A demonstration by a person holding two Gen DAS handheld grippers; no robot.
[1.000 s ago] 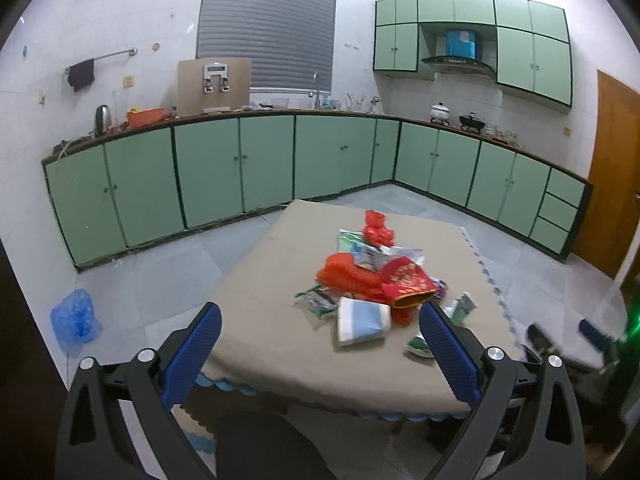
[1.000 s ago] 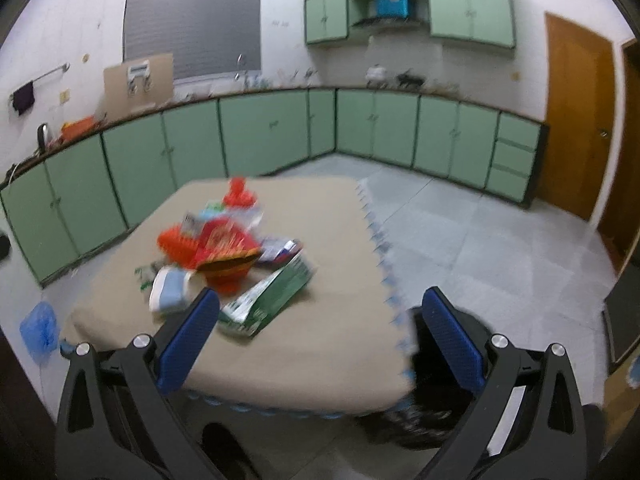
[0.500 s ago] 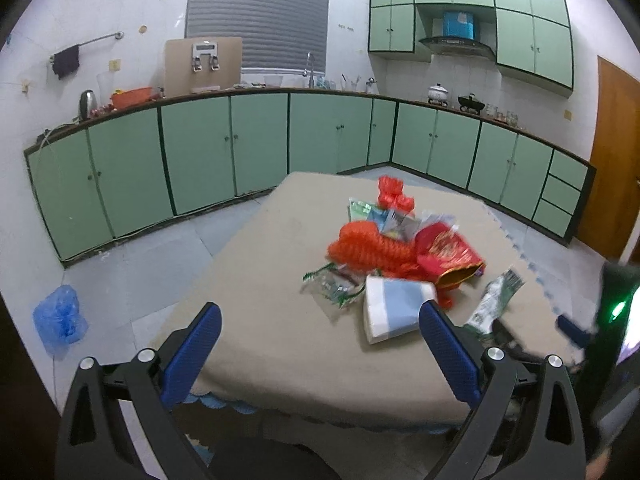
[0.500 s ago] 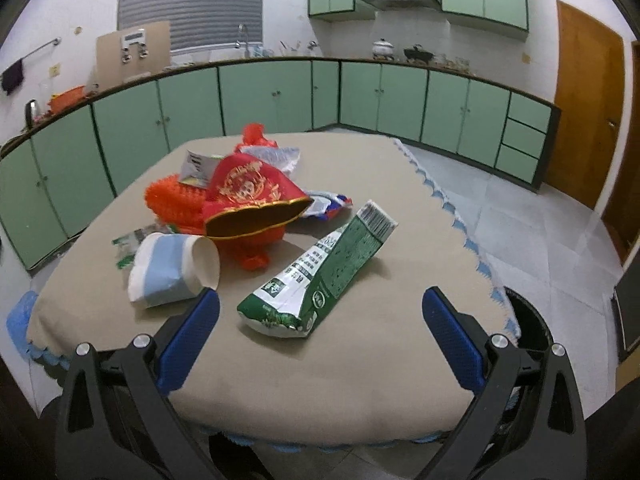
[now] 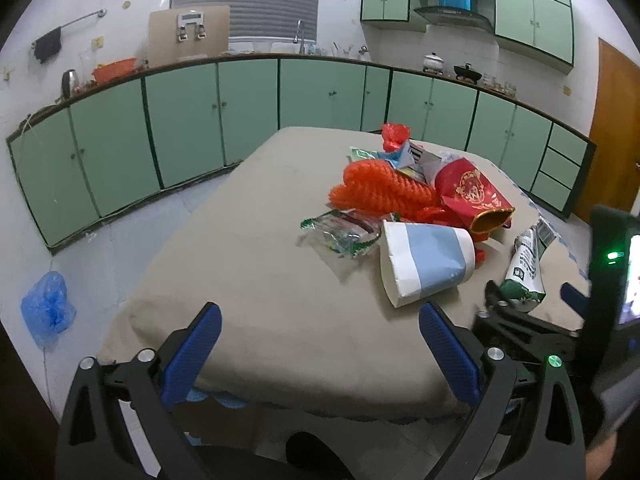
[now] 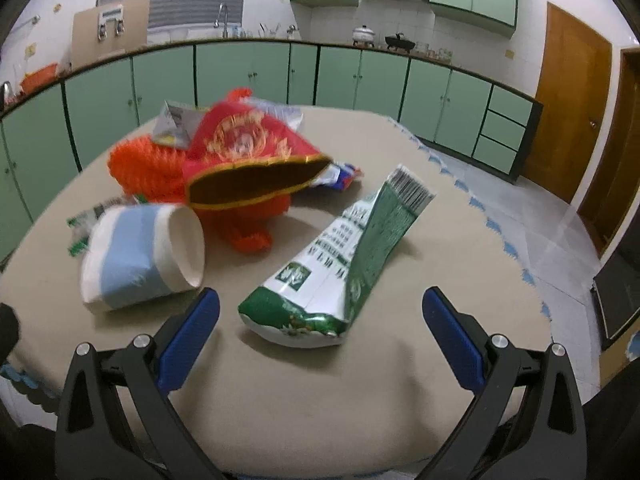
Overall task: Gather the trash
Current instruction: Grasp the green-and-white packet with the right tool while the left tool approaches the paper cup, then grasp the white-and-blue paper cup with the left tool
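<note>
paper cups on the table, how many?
1. The paper cup lies on its side at the near edge of the trash pile, left of the green-and-white pouch. The pile may hide others.

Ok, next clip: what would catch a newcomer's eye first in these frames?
Probably the bright heap of trash in the middle of the beige table: an orange net and a red-and-gold pouch lying on it. In front of it, a blue-and-white paper cup lies on its side. Beside the cup, a green-and-white milk pouch lies directly ahead of the open right gripper.
</note>
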